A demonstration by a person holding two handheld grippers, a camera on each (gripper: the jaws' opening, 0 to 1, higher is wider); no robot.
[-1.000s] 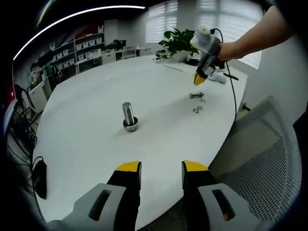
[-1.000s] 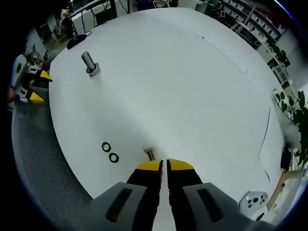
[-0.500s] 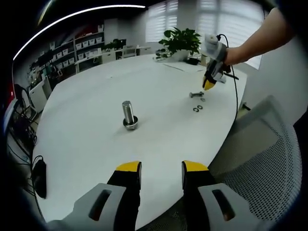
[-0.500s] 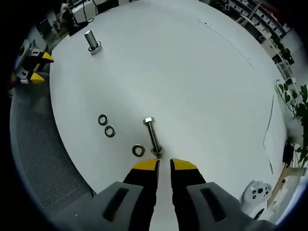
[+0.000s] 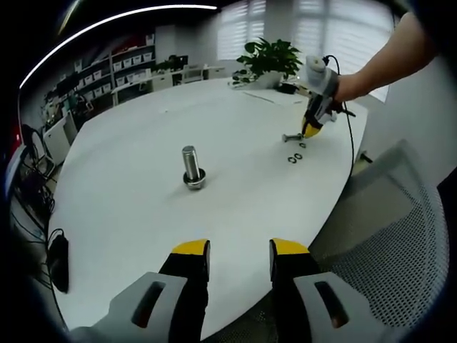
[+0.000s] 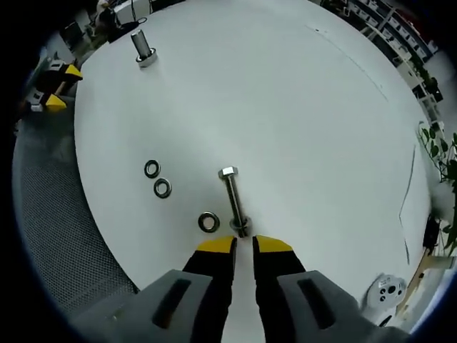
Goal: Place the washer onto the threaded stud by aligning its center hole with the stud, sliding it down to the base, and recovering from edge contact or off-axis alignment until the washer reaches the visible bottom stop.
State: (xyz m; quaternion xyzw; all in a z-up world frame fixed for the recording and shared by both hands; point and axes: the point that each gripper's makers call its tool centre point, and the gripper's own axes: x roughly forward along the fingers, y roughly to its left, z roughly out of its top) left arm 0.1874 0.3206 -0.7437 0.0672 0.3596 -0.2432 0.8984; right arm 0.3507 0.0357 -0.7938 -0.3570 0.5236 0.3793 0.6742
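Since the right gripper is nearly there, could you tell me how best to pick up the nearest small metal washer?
Grip the small metal washer across its outer rim from straight above: it lies flat on the white table, beside the lying bolt, so keep the jaws clear of that.

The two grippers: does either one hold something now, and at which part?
Nothing is held. The left gripper is open above the table edge. The right gripper has a narrow empty gap, just short of the lying bolt.
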